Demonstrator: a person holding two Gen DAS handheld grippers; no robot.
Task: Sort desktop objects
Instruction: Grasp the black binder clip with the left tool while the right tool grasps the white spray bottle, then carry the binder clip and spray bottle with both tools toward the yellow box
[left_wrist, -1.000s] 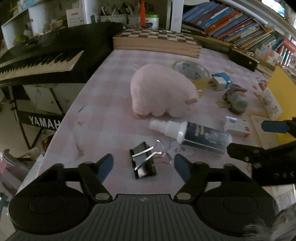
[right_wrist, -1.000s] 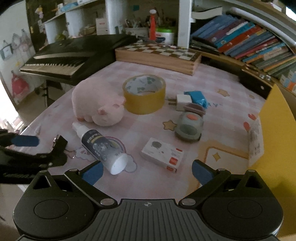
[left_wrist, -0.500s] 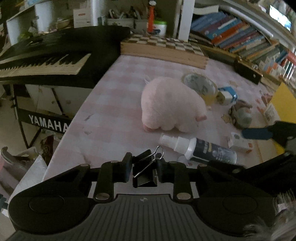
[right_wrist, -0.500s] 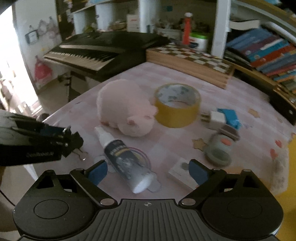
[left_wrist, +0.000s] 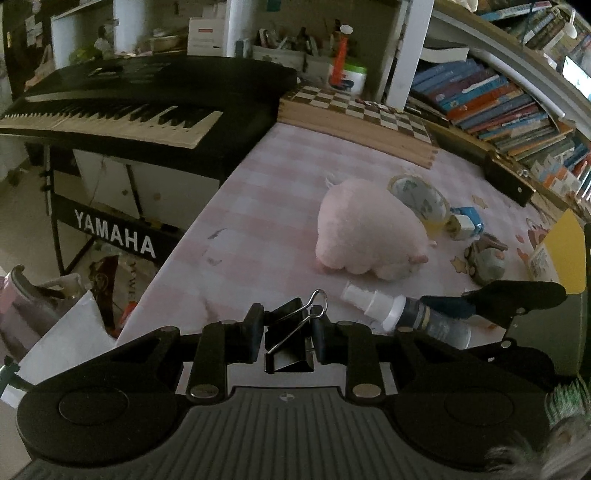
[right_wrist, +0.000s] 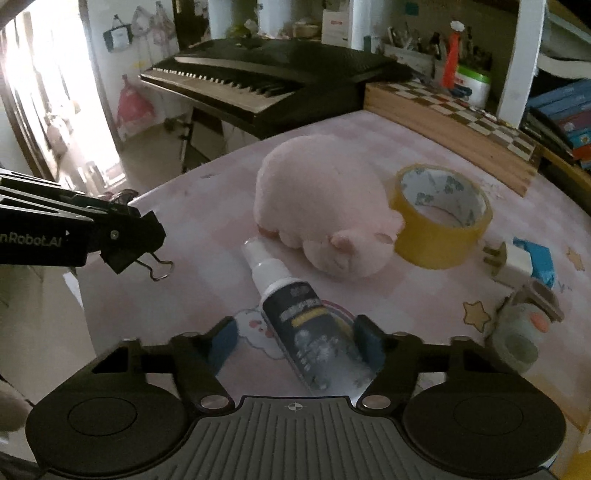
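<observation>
Right wrist view: the right gripper (right_wrist: 295, 341) straddles the dark, white-capped spray bottle (right_wrist: 306, 325) lying on the pink checked tabletop (right_wrist: 207, 206), jaws closing, a gap showing on the left side. The bottle's long axis runs away from the camera, nozzle toward the pink plush pig (right_wrist: 325, 210), which blocks the way ahead beside a yellow tape roll (right_wrist: 441, 218). Only the left wrist view shows the left gripper (left_wrist: 288, 332) clamped tight on a black metal binder clip (left_wrist: 290, 341), wire handles pointing up; here the right gripper's far side stays hidden.
</observation>
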